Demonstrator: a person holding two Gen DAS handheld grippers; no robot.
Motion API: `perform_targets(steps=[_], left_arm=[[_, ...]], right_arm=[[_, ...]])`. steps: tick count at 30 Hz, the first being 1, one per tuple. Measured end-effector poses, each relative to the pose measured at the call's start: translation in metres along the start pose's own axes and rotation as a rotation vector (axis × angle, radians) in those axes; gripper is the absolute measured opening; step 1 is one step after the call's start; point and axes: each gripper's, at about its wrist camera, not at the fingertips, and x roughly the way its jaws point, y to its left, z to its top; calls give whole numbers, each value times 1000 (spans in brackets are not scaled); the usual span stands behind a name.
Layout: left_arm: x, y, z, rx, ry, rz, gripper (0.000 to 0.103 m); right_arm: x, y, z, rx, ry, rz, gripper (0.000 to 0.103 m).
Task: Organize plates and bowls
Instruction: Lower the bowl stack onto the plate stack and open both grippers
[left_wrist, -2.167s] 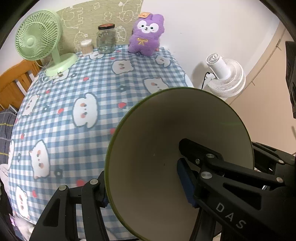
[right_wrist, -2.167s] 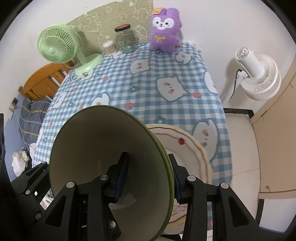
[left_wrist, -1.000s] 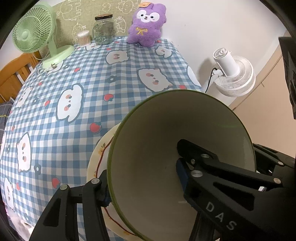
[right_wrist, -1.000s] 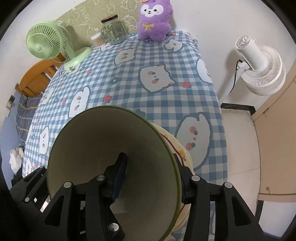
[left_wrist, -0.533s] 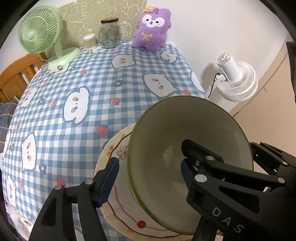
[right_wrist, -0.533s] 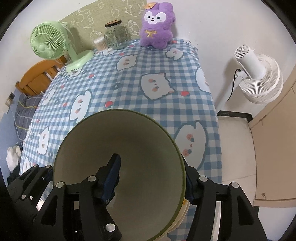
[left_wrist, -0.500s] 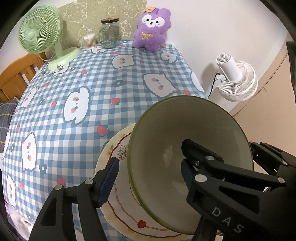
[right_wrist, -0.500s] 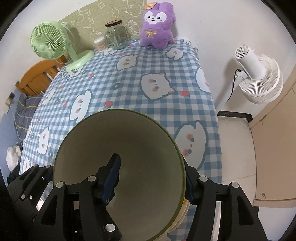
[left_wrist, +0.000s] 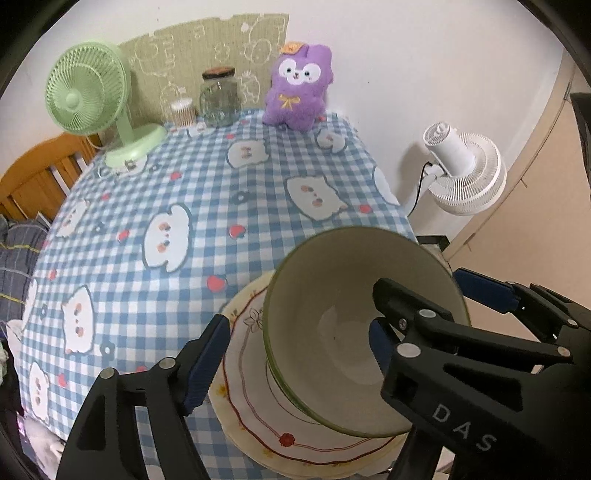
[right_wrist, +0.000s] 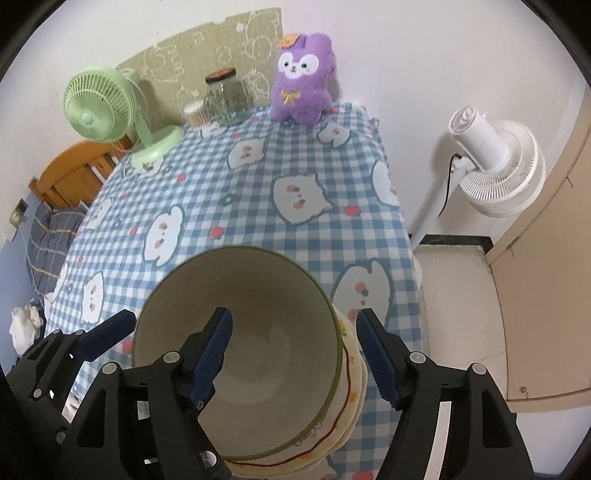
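- Green-rimmed bowl: seated on the floral plate, between both grippers' fingers.
- Left gripper: jaws just opened wide, pads clear of the bowl.
- Right gripper: likewise opened, holding nothing.

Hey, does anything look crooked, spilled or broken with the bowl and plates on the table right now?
Nothing spilled or broken. The green-rimmed bowl sits on the stacked plates, which lie near the table's edge.

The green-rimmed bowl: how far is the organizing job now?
Done: the green-rimmed bowl sits on the flower-patterned plates near the table's edge. In hand: nothing; the left gripper and right gripper have just been opening, jaws astride the rim without pressing it. Left: no other dishes show on the checked tablecloth.
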Motion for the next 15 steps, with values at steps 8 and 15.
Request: perform_targets(steps=[8, 15], left_arm=[[-31, 9, 7, 22, -73, 32, 84], [-58, 37, -1, 35, -117, 49, 88]], right_arm=[[-33, 10, 6, 12, -81, -15, 75], [-58, 36, -2, 32, -141, -75, 80]])
